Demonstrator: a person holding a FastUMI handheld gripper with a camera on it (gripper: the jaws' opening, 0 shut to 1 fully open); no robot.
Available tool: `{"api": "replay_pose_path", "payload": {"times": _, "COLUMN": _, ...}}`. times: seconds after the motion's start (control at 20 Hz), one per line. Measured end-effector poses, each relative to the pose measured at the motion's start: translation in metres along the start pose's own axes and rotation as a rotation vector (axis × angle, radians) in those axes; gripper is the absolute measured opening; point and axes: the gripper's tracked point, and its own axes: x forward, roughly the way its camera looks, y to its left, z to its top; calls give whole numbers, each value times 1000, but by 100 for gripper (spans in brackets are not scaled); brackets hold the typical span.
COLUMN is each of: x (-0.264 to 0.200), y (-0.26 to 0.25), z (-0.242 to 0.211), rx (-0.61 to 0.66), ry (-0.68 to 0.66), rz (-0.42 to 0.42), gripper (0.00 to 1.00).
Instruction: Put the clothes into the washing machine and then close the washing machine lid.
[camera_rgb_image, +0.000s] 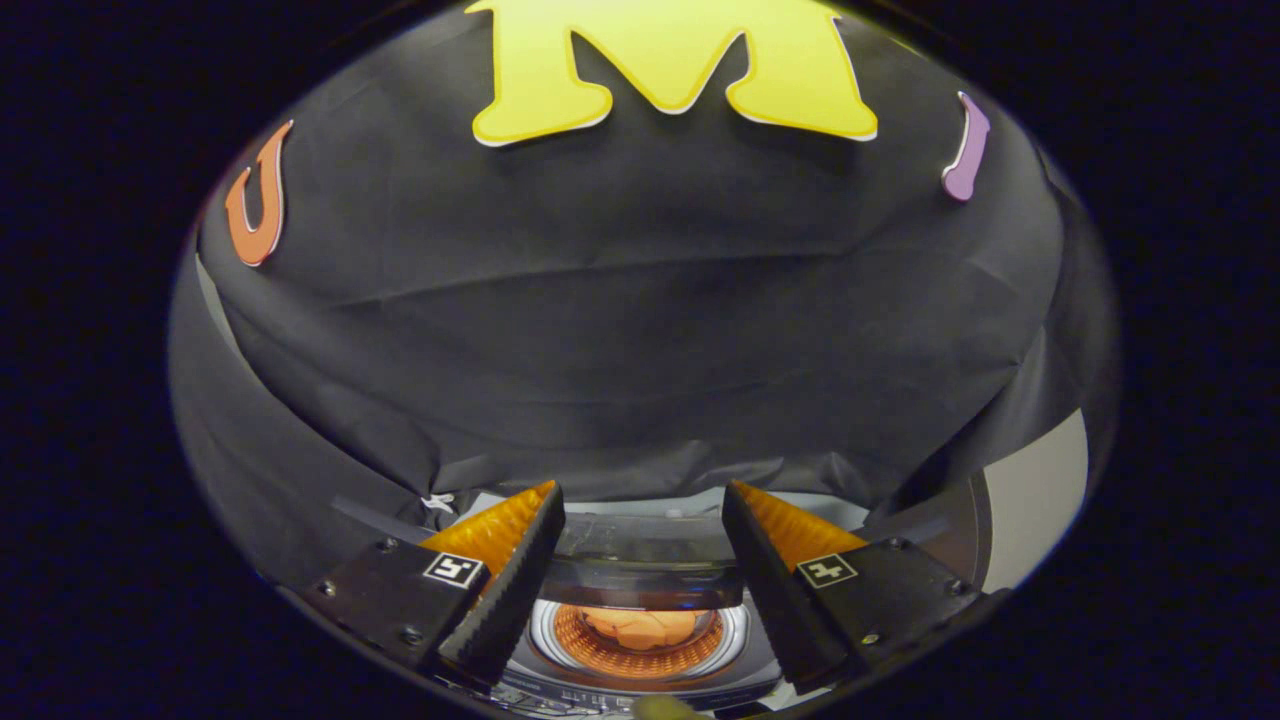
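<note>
One gripper (642, 520) hovers above an open washing machine (640, 675), fingers spread apart and holding nothing

Below and between the fingers sits the round drum (640, 640), with orange clothes (640, 627) already lying inside it. Just beyond the drum, the dark see-through lid (645, 565) stands raised at the back of the machine, spanning the gap between the fingers. Loading looks finished, so closing the lid seems to be the step in hand. To do it well, bring the fingers up to the lid's top edge and tip it forward and down in a smooth arc, guiding it until it rests flat
</note>
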Motion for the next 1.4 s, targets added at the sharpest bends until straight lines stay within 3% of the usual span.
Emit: {"api": "replay_pose_path", "payload": {"times": 1.4, "x": -44, "y": 0, "z": -56, "rx": -29, "ry": -47, "rz": -7, "gripper": 99}}
